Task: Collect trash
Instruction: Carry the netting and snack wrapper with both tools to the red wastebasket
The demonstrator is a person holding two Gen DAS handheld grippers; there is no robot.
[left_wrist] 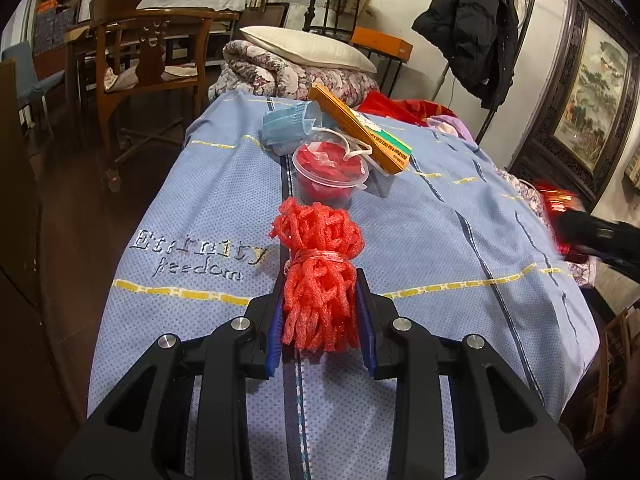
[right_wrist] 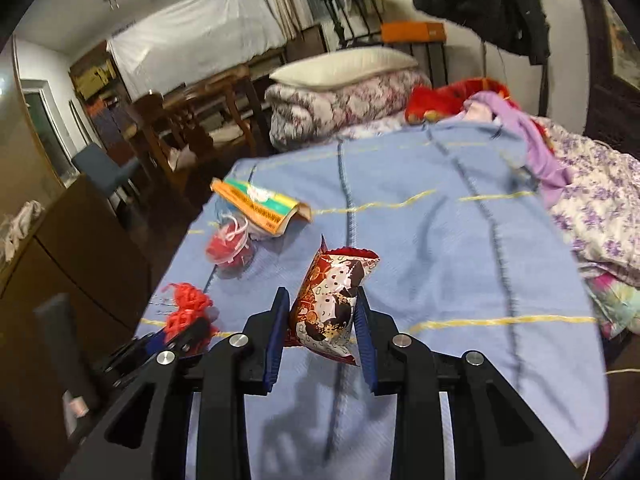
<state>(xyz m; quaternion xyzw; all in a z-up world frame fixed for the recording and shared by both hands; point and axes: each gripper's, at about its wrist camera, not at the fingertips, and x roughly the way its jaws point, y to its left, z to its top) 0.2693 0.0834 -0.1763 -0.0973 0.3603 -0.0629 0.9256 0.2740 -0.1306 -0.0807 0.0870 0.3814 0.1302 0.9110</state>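
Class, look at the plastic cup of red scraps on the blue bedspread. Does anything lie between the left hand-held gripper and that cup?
Yes. The left hand-held gripper is shut on a red foam net bundle, whose far end lies directly in front of the plastic cup. A mask strap drapes over the cup's rim. The blue bedspread around it is otherwise bare.

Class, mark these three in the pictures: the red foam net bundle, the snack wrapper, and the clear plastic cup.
red foam net bundle [left_wrist: 318, 280], left wrist view, on its tied middle.
snack wrapper [right_wrist: 330, 300], right wrist view, on its printed front.
clear plastic cup [left_wrist: 330, 170], left wrist view, on the red scraps showing inside it.
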